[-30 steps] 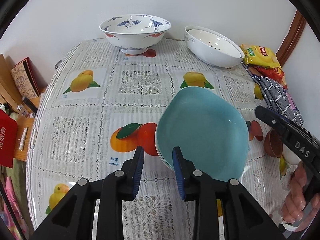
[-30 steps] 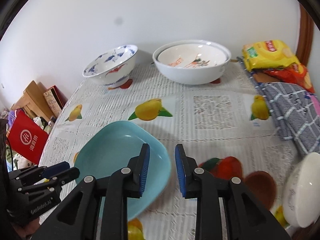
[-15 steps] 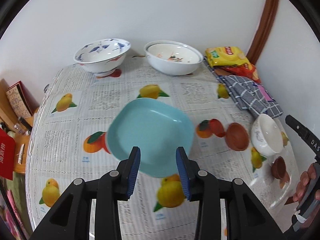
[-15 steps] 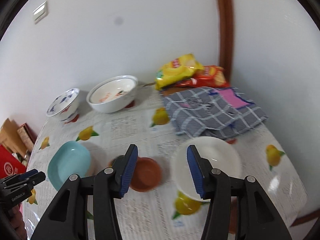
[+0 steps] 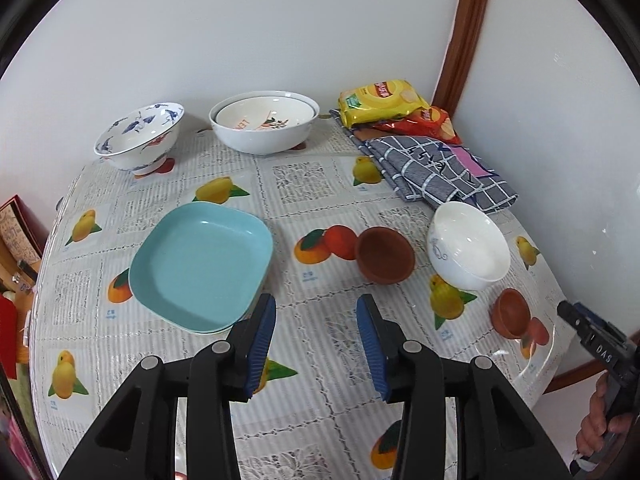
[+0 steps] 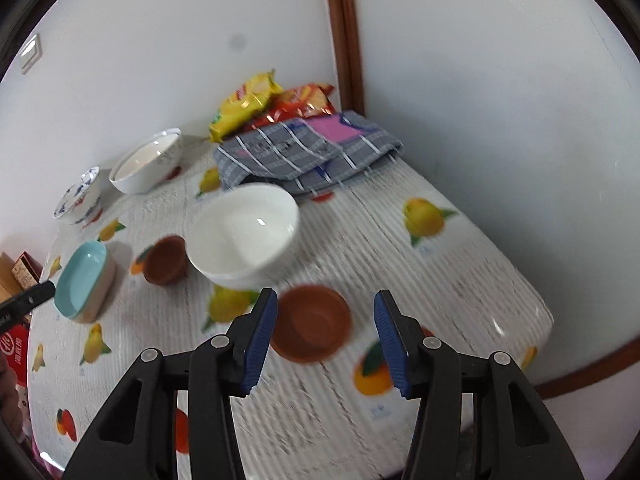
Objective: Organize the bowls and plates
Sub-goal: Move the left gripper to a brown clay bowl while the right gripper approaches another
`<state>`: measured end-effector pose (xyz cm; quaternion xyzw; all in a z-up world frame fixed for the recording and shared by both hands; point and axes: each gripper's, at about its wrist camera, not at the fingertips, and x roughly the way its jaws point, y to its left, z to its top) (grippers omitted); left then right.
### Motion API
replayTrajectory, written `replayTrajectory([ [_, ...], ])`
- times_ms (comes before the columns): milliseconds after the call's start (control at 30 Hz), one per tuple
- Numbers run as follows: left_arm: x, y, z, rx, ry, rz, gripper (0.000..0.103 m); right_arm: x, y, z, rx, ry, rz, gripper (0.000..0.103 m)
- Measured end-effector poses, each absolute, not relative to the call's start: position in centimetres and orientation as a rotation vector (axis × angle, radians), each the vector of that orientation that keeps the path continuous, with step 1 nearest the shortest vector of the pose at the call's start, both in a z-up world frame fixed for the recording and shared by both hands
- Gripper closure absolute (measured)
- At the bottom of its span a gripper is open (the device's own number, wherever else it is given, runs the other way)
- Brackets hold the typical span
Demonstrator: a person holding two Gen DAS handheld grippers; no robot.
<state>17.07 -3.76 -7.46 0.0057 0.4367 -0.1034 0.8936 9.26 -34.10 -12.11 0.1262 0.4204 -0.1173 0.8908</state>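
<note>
My left gripper (image 5: 316, 330) has just been widening, jaws apart, nothing between them, beside the teal plate stack (image 5: 202, 266). My right gripper (image 6: 326, 332) has also just been widening and hangs above a small brown bowl (image 6: 312, 322), not gripping it.

- I'm looking at a home dining corner: the surface (image 5: 304, 184) wears a plastic cloth printed with fruit and lace squares.
- Household crockery sits on it: a blue-and-white bowl (image 5: 138, 138), nested white bowls (image 5: 265, 126), a teal plate (image 5: 200, 268).
- Snack bags (image 5: 380, 102) and a folded checked cloth (image 5: 436, 172) lie by the white walls, where brown wooden trim (image 5: 466, 32) runs up the corner.
</note>
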Motion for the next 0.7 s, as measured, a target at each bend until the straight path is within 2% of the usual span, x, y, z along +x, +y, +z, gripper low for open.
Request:
replayTrajectory([
  [300, 16.7, -5.2, -7.7, 0.009, 0.915, -0.235, 0.063, 7.3, -36.2, -15.1, 0.324, 0.922, -0.272, 0.052],
  [700, 18.5, -5.5, -9.5, -0.004, 0.973, -0.215, 0.063, 9.3, -35.3, -16.9, 0.334, 0.937, -0.192, 0.052],
])
